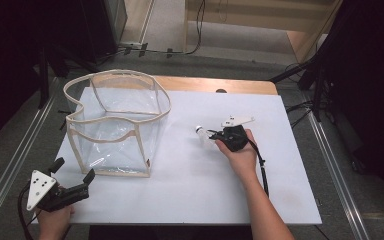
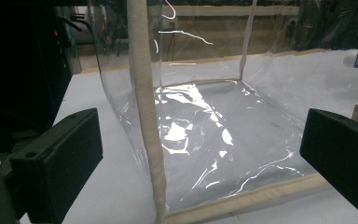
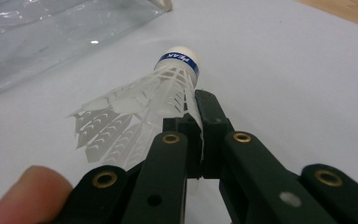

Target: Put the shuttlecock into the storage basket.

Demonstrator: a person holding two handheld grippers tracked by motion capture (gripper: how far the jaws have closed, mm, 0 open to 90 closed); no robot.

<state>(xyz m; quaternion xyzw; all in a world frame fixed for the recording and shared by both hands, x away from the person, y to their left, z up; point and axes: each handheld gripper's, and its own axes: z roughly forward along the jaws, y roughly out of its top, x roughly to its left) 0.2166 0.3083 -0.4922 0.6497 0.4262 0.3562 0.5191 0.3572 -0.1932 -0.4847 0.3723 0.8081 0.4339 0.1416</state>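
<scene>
A white plastic shuttlecock [image 3: 165,88] with a blue band round its cork is pinched by its skirt in my right gripper [image 3: 193,119], cork pointing away from me. From above, that shuttlecock [image 1: 200,131] is at mid-table, right of a clear plastic bag [image 1: 117,122] with beige fabric edging that stands upright with its mouth up. My right gripper [image 1: 214,135] is shut on the skirt. My left gripper [image 1: 72,172] is open near the table's front left corner, just short of the bag's near corner. In the left gripper view the bag's beige corner seam [image 2: 147,116] rises between the jaws.
The white table top [image 1: 190,195] ends in a wooden strip [image 1: 220,85] at the far side. Black stands and cables [image 1: 310,75] flank the table at the back. A metal rail [image 1: 335,170] runs along the right side.
</scene>
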